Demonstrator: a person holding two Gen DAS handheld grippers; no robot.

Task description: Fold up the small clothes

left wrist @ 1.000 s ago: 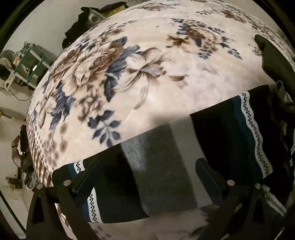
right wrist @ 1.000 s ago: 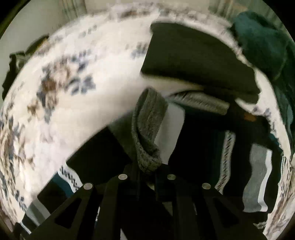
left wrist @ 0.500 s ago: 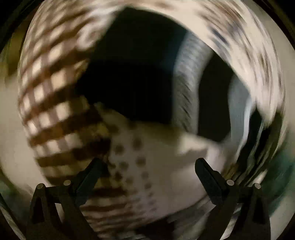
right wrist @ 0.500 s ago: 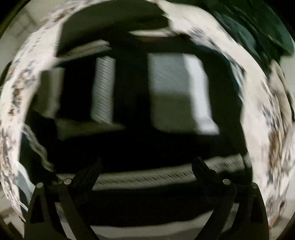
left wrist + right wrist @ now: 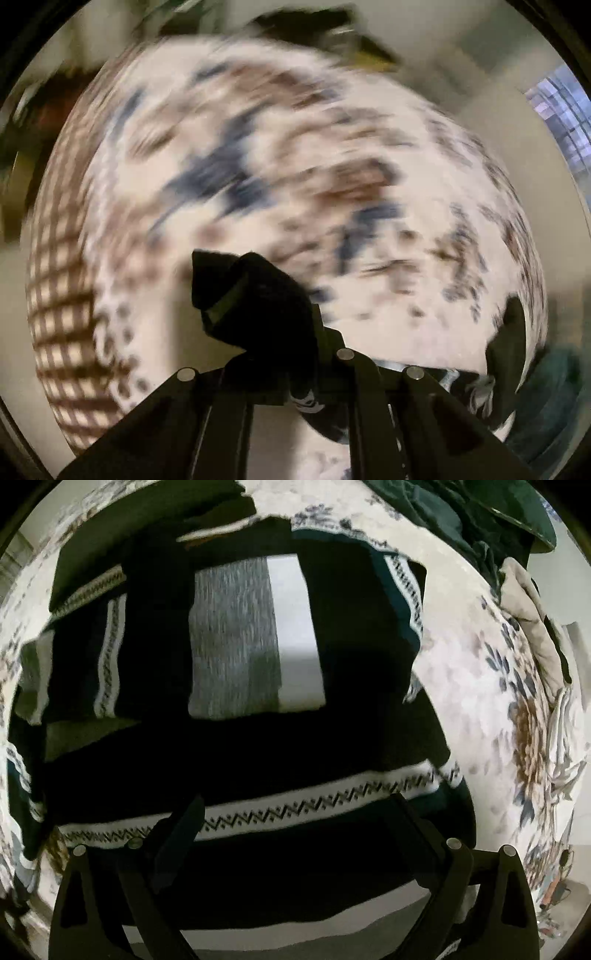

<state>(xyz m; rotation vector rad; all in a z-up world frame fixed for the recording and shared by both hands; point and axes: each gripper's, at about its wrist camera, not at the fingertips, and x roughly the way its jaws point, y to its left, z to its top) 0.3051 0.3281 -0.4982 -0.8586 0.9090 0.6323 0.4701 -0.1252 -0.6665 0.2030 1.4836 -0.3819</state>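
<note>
a dark corner of the striped sweater [image 5: 255, 295] is pinched between the closed fingers of the left gripper [image 5: 299, 354], above the blurred floral bedspread [image 5: 258, 147]. the right gripper [image 5: 295, 812] is held wide apart and empty over the sweater, which is spread flat on the bedspread.

Left hand-held gripper [image 5: 295, 332] matte blk, silver screws, right hand-held gripper [image 5: 295, 812] same, triangular cutouts

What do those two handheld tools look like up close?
Both are matte black. The left tool and right tool each have two flat, angular fingers, struts with triangular cut-outs, and round silver pins at the joints. No cables, markings, sleeves or hands show in either view.
</note>
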